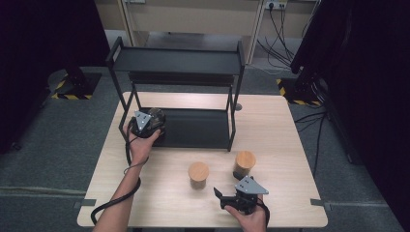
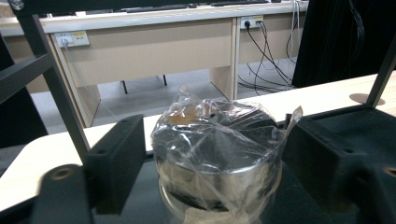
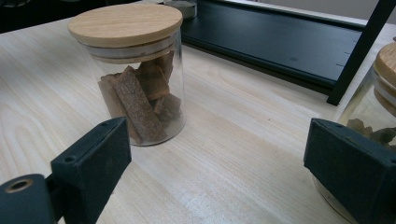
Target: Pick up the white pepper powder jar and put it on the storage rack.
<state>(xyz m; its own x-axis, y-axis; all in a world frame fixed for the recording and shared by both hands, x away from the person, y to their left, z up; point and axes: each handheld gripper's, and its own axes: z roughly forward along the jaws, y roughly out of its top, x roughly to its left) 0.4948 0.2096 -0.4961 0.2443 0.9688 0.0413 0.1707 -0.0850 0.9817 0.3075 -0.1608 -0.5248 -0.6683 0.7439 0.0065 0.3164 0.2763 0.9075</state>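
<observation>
Straddling the wrapped jar [image 2: 217,154] on the shelf [image 1: 193,128], left claw [image 2: 205,163] released, pads apart

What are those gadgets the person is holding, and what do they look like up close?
Each hand holds a chunky black gripper: the left gripper and the right gripper. Each has two blocky black jaws with small screw holes, a grey three-cornered plate on top, and a black cable trailing back along the forearm. The forearms show no sleeves.

Two jars [image 1: 198,174] [image 1: 244,164] and rack posts [image 1: 231,126] seemingly crowd the bare table [image 1: 159,193].
</observation>
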